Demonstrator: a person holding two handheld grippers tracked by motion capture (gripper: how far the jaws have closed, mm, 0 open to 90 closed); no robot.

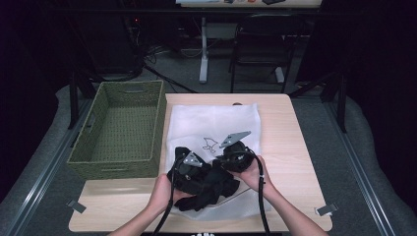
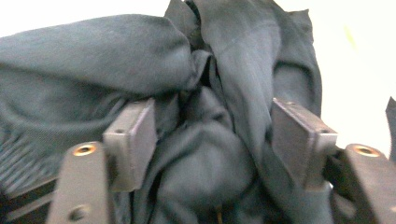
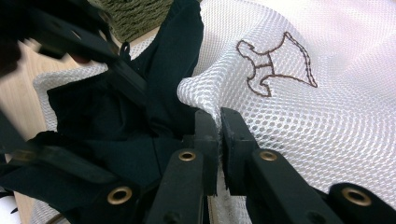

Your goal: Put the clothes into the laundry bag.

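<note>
Woven green, the empty basket (image 1: 118, 130) hangs off the desk's (image 1: 290, 142) left edge, well apart from the work. Right of it, a white mesh laundry bag (image 1: 231, 120) lies flat from the far edge toward the near edge, a small outline figure stitched on it. At the bag's near end sits a bunched black garment (image 1: 204, 184), partly on the mesh.

The left gripper (image 1: 189, 169) stands over that bundle near the desk's near edge; in the left gripper view its jaws are parted, with folds of dark cloth (image 2: 205, 154) between them but the pads (image 2: 133, 140) not pressing. The right gripper (image 3: 218, 126), just beside it, is clamped shut on a pinch of the mesh bag (image 3: 289, 116), lifting an edge, likely the mouth.

Judged from here, the cloth may spring back out of the bag, since nothing grips it. A left jaw closing now could also catch mesh along with fabric and drag the bag. The thin pinch on the right could slip, letting the lifted edge drop flat.
</note>
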